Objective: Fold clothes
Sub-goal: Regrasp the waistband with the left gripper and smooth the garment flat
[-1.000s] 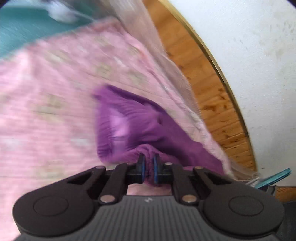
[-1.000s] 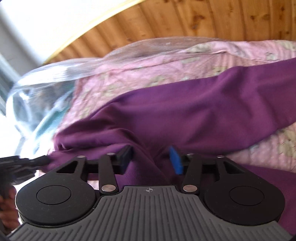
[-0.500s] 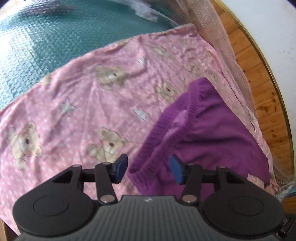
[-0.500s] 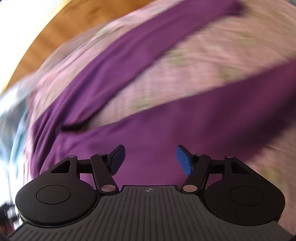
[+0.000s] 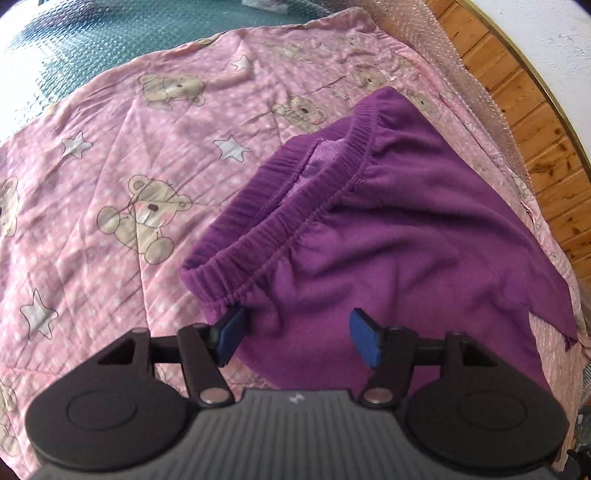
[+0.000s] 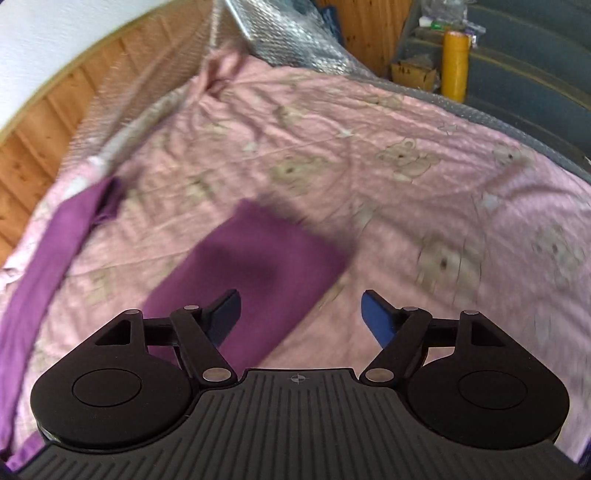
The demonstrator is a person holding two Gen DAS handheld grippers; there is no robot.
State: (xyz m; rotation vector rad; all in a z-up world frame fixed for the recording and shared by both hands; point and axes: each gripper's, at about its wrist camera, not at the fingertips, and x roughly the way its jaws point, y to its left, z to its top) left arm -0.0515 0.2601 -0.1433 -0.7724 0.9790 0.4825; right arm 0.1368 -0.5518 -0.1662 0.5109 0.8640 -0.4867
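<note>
In the left wrist view, the left gripper (image 5: 297, 341) fills the bottom of the frame, its two blue-padded fingers (image 5: 231, 330) spread wide and holding nothing; between and above them lie purple trousers (image 5: 388, 236), spread across the centre and right of the frame on a pink bedsheet (image 5: 122, 177) printed with teddy bears and white stars; the gathered elastic waistband (image 5: 273, 221) runs diagonally from lower left to upper right of the garment, with the paler inside of the fabric showing at its open top; the left blue pad sits just beside the lower end of the waistband, though whether it touches the cloth cannot be told; a teal bubble-textured cover (image 5: 110, 40) shows at the upper left, and wooden panelling (image 5: 546, 155) curves down the right edge beneath a white wall (image 5: 554, 33).

In the right wrist view, slightly blurred, the right gripper (image 6: 301, 317) is likewise released, fingers well apart and empty; one purple trouser leg (image 6: 255, 273) reaches from the lower left up to the frame's centre, ending in a straight hem; the other leg (image 6: 62, 240) lies as a narrow strip along the left edge; pink sheet shows between them; bubble wrap (image 6: 295, 40) is bunched at the top centre; a yellow roll (image 6: 456, 59) stands upright at the upper right beside a cardboard box (image 6: 413, 72).
</note>
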